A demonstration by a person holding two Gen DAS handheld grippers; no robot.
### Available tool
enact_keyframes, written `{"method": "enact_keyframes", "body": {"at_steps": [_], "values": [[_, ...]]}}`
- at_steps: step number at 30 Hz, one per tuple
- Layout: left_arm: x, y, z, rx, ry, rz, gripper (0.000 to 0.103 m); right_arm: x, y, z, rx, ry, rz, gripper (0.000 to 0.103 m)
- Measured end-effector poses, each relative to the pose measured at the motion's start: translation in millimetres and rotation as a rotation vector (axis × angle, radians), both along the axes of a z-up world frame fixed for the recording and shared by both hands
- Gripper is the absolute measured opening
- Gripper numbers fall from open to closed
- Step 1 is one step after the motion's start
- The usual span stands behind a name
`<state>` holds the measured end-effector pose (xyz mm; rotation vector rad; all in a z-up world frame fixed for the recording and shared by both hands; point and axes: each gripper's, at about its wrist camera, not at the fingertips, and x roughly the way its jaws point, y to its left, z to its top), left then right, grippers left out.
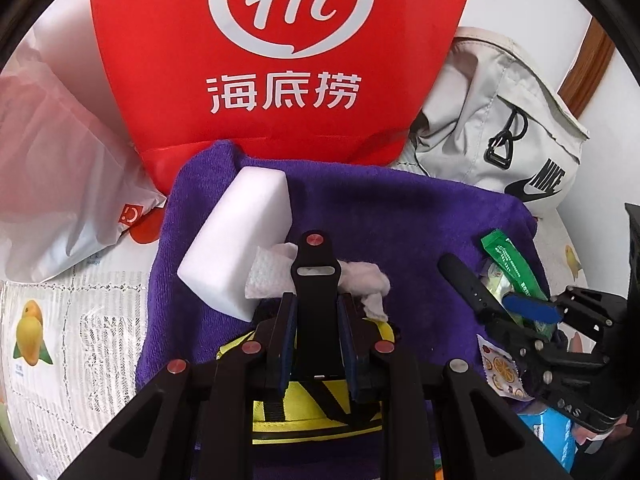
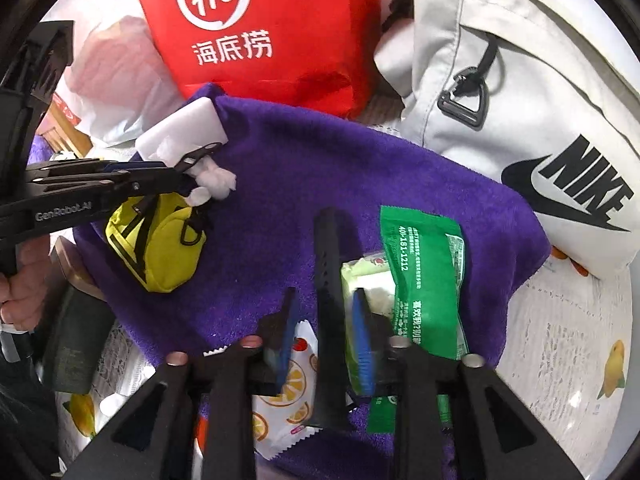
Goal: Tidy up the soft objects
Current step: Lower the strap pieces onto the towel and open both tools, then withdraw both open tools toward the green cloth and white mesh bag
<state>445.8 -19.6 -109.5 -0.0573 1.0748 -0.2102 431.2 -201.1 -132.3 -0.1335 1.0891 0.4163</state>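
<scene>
Purple terry towel (image 1: 400,220) — left gripper (image 1: 316,312) clamps a flat black strap (image 1: 314,276) (rubbery, perhaps); right gripper (image 2: 326,344) parted around another strap (image 2: 328,280).

Home: fruit-print tablecloth (image 1: 60,320), wooden doorframe (image 1: 592,76).

On the purple towel (image 2: 304,168) lie one white sponge (image 1: 236,236), one little yellow bag (image 2: 160,252), two black straps (image 2: 326,280) and three snack packets (image 2: 424,280).

Both black grippers have blue-padded fingers (image 2: 362,332), silver screws, and white "GenRobot.AI" lettering.
</scene>
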Motion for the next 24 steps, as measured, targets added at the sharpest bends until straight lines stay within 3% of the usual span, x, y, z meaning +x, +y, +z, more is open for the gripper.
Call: {"method": "enact_keyframes", "body": {"at_steps": [1,2,6,10,19,24], "values": [[0.6,-0.7,-0.4,-0.001,0.003,0.0,0.021,-0.1,2.0,0.2,-0.004,-0.005,0.002,0.045],[1.0,-1.4,-0.8,0.001,0.013,0.0,0.022,-1.2,2.3,1.6,-0.009,-0.012,0.004,0.047],[-0.2,-0.7,3.4,0.008,0.018,0.019,0.028,-6.4,-0.5,11.5,0.0,-0.031,0.0,0.047],[-11.7,3.3,18.0,0.016,-0.016,0.034,0.045,-24.3,-10.4,28.7,0.021,-0.065,-0.012,0.047],[-68.1,8.6,47.9,0.025,-0.056,0.011,0.047,-87.5,-22.8,54.8,0.063,-0.109,-0.02,0.047],[-111.6,17.9,61.7,0.014,-0.074,0.022,0.047,-124.1,-11.5,52.8,0.104,-0.105,0.015,0.047]]}}
